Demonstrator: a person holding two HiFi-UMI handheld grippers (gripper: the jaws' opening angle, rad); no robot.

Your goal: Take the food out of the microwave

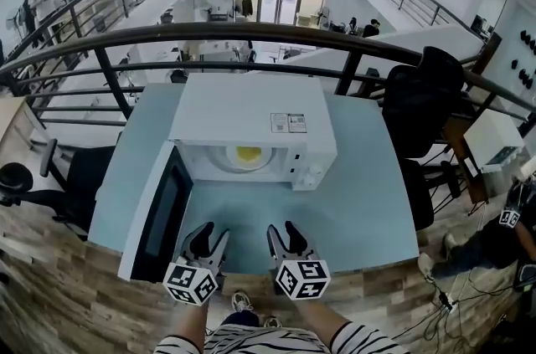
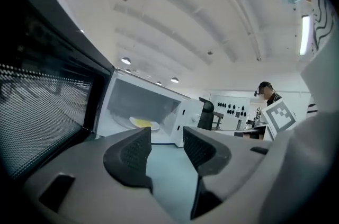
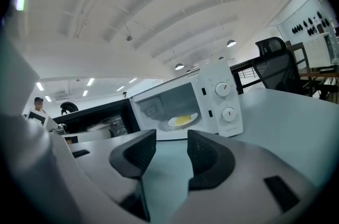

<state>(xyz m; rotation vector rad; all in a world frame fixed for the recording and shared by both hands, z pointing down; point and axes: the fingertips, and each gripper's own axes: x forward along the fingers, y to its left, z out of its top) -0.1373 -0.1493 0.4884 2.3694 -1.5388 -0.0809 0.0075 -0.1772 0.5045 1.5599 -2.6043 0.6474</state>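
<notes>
food, a yellow heap [image 1: 247, 152] on a round white plate [image 3: 171, 123], sits deep in the cavity of the white boxy microwave oven [image 1: 251, 114], not yet lifted out. the oven's dark-windowed door [image 1: 161, 214] is swung fully out to the left, which leaves the opening free to reach into from the front. the oven stands on a pale blue table [image 1: 360, 202], well back from the near edge, so there is bare top in front where the plate could be set down. the left gripper [image 1: 208, 239] and the right gripper [image 1: 285, 237] hang side by side at that near edge, both aimed at the opening. each has its ridged dark jaws standing apart with only table surface showing between them, so neither has hold of anything. held level and parallel like this, they look set to take the plate from both sides, though that is a guess
</notes>
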